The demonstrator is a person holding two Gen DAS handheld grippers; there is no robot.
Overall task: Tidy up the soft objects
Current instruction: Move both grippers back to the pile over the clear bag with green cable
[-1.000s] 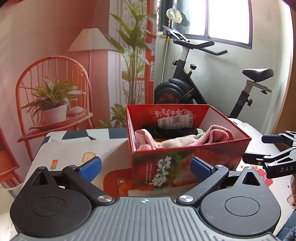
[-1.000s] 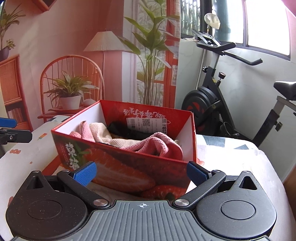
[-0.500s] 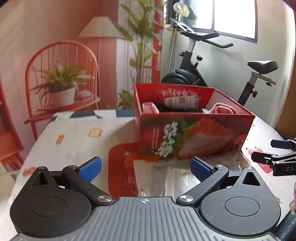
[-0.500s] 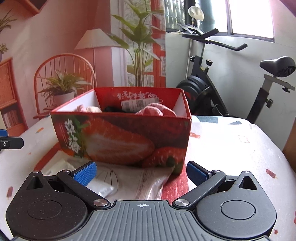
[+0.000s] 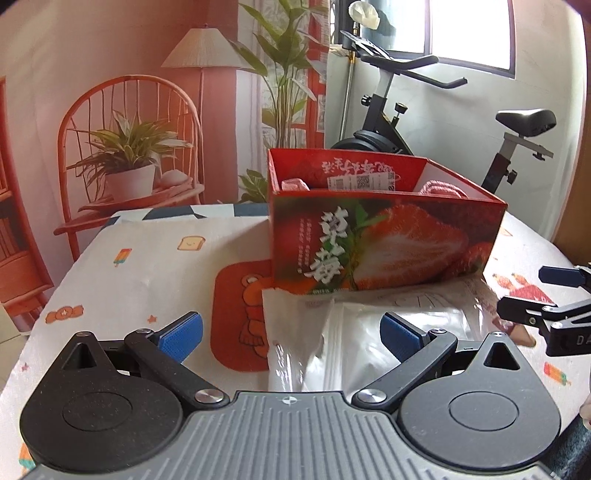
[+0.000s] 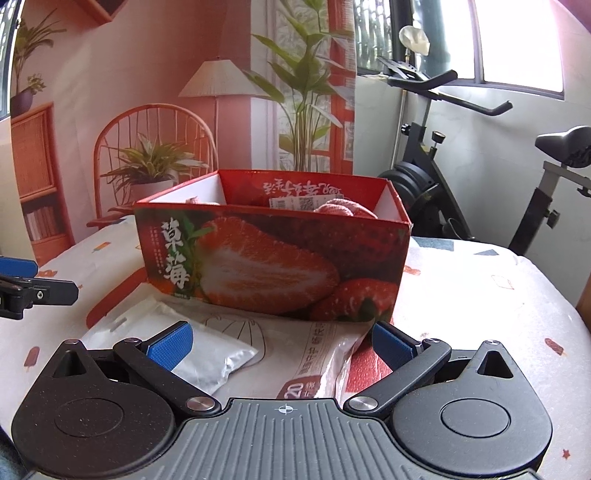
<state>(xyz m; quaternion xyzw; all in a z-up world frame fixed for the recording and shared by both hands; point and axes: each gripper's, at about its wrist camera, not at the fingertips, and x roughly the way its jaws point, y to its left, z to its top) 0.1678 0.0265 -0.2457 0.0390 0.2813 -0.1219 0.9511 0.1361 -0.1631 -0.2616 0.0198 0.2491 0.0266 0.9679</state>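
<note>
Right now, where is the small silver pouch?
In the right wrist view, the small silver pouch lies on the table before the strawberry box, beside the right gripper's left finger.

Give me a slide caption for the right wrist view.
Open hand-held gripper hovers over plastic packets before a strawberry box holding pink cloth.

I am looking into a room in a home. I see an exercise bike by the window. A table has a cloth with toast and ice pops on it.
</note>
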